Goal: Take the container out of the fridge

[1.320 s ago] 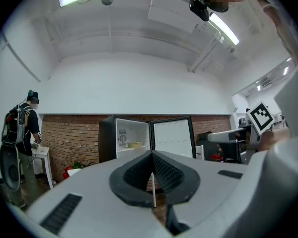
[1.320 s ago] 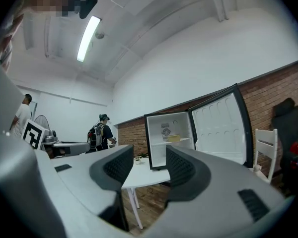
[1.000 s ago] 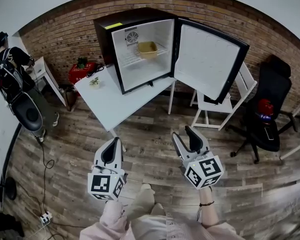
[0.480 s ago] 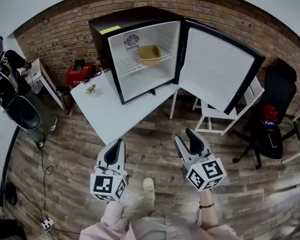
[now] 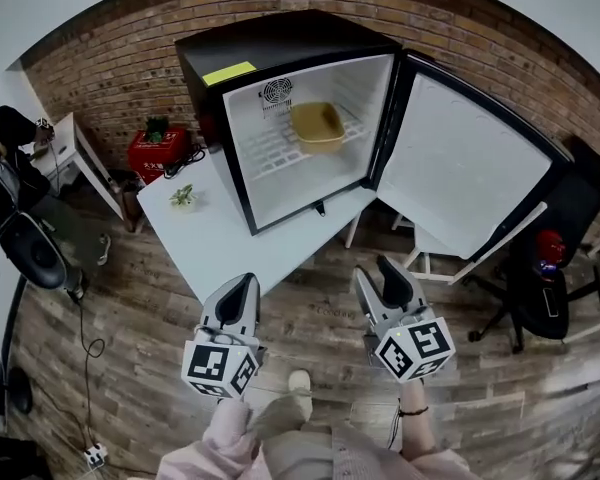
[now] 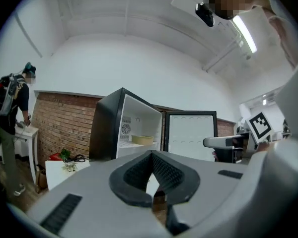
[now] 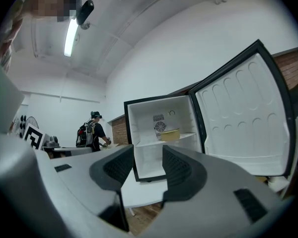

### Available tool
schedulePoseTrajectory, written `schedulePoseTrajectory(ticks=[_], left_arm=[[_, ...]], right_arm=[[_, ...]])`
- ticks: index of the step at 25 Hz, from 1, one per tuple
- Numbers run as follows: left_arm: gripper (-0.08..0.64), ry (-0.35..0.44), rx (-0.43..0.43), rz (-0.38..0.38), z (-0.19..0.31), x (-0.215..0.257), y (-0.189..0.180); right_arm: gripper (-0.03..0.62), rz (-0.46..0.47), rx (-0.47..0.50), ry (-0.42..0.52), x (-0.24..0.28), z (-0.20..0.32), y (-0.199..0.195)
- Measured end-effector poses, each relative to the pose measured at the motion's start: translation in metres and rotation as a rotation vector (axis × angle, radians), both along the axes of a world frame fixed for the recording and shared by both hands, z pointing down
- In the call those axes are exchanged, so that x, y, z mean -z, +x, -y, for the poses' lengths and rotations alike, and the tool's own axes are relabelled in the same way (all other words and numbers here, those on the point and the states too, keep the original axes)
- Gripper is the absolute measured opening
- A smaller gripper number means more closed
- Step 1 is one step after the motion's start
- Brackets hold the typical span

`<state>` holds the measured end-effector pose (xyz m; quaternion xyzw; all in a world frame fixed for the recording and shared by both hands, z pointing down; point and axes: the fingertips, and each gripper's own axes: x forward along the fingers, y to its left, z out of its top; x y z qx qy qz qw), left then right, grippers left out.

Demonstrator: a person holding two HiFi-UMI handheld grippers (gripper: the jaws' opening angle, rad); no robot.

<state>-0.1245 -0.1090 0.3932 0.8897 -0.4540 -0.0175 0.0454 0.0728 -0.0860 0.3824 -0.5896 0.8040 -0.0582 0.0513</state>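
My right gripper (image 5: 373, 270) stands open, my left gripper (image 5: 242, 282) closed on nothing. The container (image 5: 317, 126), far ahead, seems light, perhaps rigid; I would grip its near rim.

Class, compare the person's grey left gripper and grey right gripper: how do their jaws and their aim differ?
The left gripper has its jaws shut together; the right gripper has its jaws apart. The right gripper's gap frames the open black fridge; the left gripper's shut jaws frame nothing. Both are empty.
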Motion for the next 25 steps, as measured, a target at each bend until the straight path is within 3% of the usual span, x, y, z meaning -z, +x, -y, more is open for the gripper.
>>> schedulePoseTrajectory(ticks=[15, 25], left_arm=[[-0.008, -0.024, -0.102, -0.001, 0.067, -0.006, 0.042], [-0.008, -0.035, -0.089, 0.011, 0.133, -0.003, 0.077]], right_arm=[[0.186, -0.025, -0.03, 0.014, -0.004, 0.052, 0.02], [0.186, -0.079, 0.02, 0.044, 0.004, 0.125, 0.041]])
